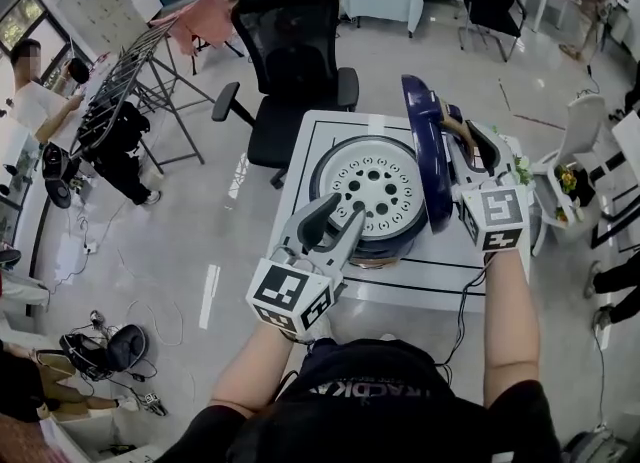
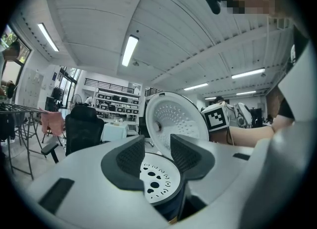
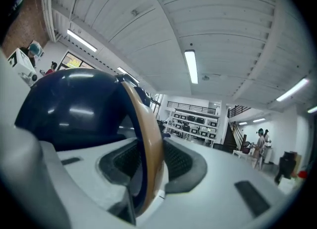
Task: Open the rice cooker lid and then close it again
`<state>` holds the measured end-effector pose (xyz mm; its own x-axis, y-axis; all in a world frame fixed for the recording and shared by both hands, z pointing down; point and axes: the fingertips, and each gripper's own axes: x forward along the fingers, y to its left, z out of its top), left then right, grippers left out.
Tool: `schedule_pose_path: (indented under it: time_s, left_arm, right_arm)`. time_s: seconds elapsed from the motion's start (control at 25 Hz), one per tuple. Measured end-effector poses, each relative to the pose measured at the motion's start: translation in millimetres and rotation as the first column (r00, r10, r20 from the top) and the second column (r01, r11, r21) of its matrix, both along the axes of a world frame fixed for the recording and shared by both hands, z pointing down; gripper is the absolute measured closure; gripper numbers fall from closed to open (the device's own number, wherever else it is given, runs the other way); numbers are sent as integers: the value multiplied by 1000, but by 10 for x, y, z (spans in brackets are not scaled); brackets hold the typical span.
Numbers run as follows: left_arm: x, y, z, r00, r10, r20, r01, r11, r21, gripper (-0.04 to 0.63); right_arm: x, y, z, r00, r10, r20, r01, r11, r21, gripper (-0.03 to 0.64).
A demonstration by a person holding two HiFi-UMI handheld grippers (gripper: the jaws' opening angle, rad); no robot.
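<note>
The rice cooker (image 1: 375, 186) stands on a white table (image 1: 420, 276), its pierced white inner plate (image 2: 156, 178) showing. Its navy lid (image 1: 425, 141) stands upright at the cooker's right side; the left gripper view shows the lid's white inner face (image 2: 176, 116). My right gripper (image 1: 470, 151) is behind the lid, shut on the lid's tan handle (image 3: 148, 149), which runs between both pads (image 3: 148, 163), with the navy lid (image 3: 74, 109) on the left. My left gripper (image 1: 340, 219) hovers at the cooker's near rim, open (image 2: 157, 151) with nothing between its jaws.
A black office chair (image 1: 295, 51) stands just beyond the table. A drying rack (image 1: 130, 81) is at the far left, and a white chair (image 1: 580, 141) at the right. A cable hangs off the table's near edge (image 1: 465, 301).
</note>
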<state>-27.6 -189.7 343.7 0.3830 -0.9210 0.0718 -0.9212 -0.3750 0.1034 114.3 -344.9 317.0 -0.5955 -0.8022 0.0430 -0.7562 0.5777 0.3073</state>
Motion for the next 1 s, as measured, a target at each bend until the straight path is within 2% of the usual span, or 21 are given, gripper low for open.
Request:
schedule_pose_path:
  time_s: [0.32,0.72,0.84,1.0]
  left_arm:
    - [-402,74,-63,1000,8,-13,-7,1000,14,432]
    - [-738,25,-131,1000,26,-13,-25,999,19,458]
    - [-842,4,-106,999,33,-8,-33,999,19,490]
    - [-874,-89,-97,999,46,-3,-46,999,17,572]
  right_arm:
    - [-596,208,74,977,-10,-215,25,997,69,488]
    - [-1097,350,220,904,-6,-427,62,991,118,477]
    - [-1251,404,311,878,-3,-478,75,988,132,476]
    - [-1331,414,398,853,2,-522,82,987,136,474]
